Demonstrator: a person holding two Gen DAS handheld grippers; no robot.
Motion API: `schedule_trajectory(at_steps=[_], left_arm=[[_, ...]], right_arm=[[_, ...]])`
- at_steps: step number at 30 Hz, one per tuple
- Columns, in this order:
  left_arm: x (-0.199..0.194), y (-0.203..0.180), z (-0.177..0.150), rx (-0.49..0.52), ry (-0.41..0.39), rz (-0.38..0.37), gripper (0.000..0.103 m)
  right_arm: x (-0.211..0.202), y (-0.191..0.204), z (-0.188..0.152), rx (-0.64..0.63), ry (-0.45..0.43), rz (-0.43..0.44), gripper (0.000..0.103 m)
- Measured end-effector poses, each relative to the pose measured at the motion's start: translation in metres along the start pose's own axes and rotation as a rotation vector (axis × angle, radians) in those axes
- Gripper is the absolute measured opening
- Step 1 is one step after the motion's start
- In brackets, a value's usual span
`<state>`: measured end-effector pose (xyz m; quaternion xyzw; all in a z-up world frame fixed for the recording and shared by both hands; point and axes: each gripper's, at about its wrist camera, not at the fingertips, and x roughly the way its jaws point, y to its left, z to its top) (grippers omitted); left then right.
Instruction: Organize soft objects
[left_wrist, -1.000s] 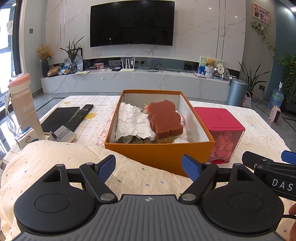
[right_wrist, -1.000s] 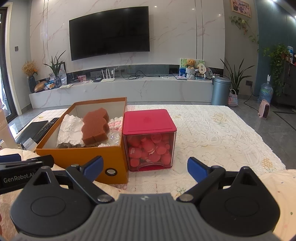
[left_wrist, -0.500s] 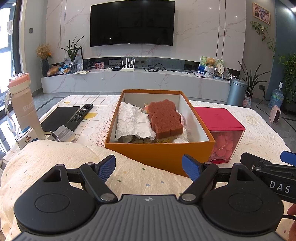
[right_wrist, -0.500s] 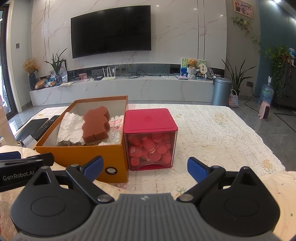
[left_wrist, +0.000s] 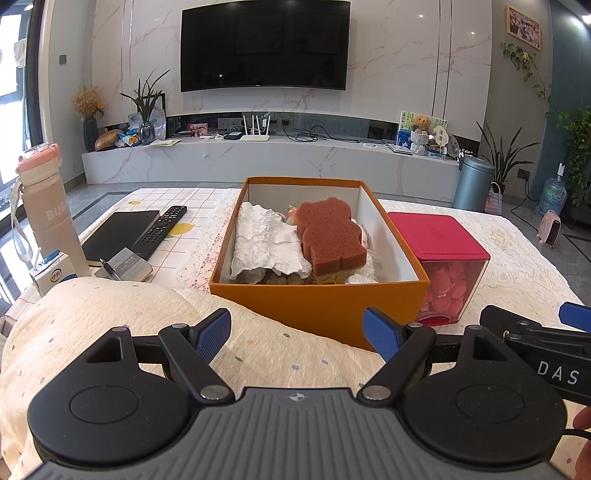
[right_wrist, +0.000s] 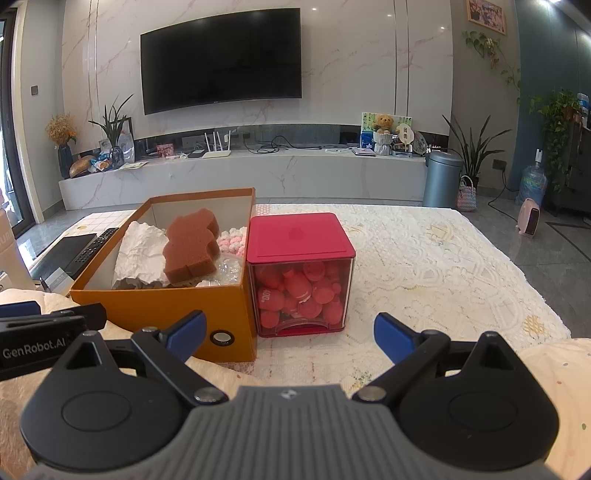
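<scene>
Both the left gripper (left_wrist: 297, 334) and the right gripper (right_wrist: 288, 334) hung with blue-padded fingers spread, empty. A porous, bear-shaped brown sponge (left_wrist: 330, 236) lay on crinkled white paper (left_wrist: 264, 243) inside the orange cardboard box (left_wrist: 317, 306), its right wall just beside the clear, red-lidded cube (right_wrist: 301, 277).

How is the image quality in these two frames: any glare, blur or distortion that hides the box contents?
Left wrist view: sharp, evenly daylit; fisheye bends the wall lines, ceiling lights dot the TV, and the brown sponge in the orange box reads clearly. Right wrist view: equally sharp; the red-lidded container shows its contents through clear walls, with a bright window at the left edge.
</scene>
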<state>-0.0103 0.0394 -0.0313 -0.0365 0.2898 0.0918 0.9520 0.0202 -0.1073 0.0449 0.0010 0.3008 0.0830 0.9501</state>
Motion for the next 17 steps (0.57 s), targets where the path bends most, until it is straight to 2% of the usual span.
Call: schedule_trajectory(at_steps=[17], left_arm=[[-0.0002, 0.0011, -0.0025, -0.009, -0.001, -0.006, 0.095]], right_arm=[[0.0008, 0.0000, -0.0012, -0.001, 0.004, 0.001, 0.096]])
